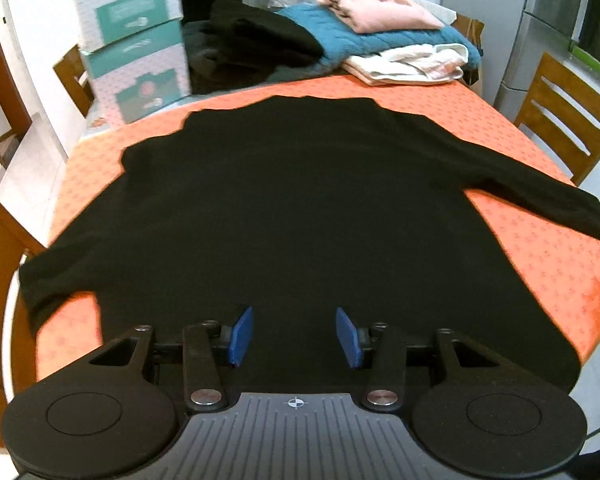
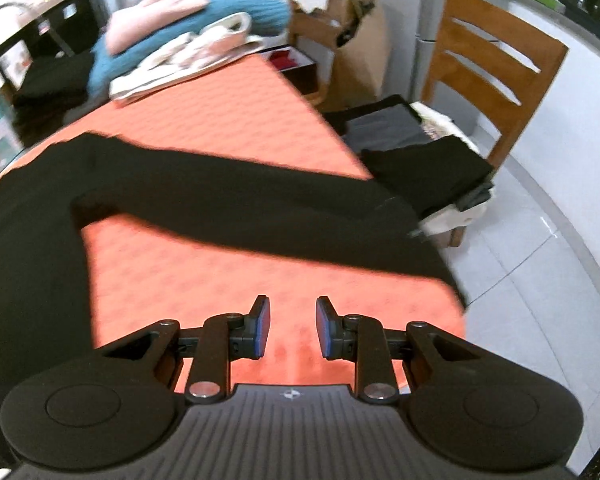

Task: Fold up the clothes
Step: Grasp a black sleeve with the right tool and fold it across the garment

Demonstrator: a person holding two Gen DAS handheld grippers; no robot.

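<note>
A black long-sleeved top [image 1: 292, 208] lies spread flat on the orange tablecloth [image 1: 540, 264], sleeves stretched out to both sides. My left gripper [image 1: 295, 336] hovers open over its near hem, nothing between the blue pads [image 1: 242, 334]. In the right wrist view the top's right sleeve [image 2: 260, 204] runs across the cloth and its cuff hangs over the table's right edge. My right gripper [image 2: 292, 328] stands open above bare orange cloth [image 2: 220, 280], short of the sleeve, holding nothing.
At the table's far end sits a pile of clothes: black [image 1: 256, 40], teal [image 1: 360, 40], pink [image 1: 380, 12] and cream [image 1: 408, 64]. Wooden chairs [image 1: 568, 120] flank the table; the right one [image 2: 488, 80] carries folded dark clothes [image 2: 424, 172]. Boxes [image 1: 132, 36] stand at the back left.
</note>
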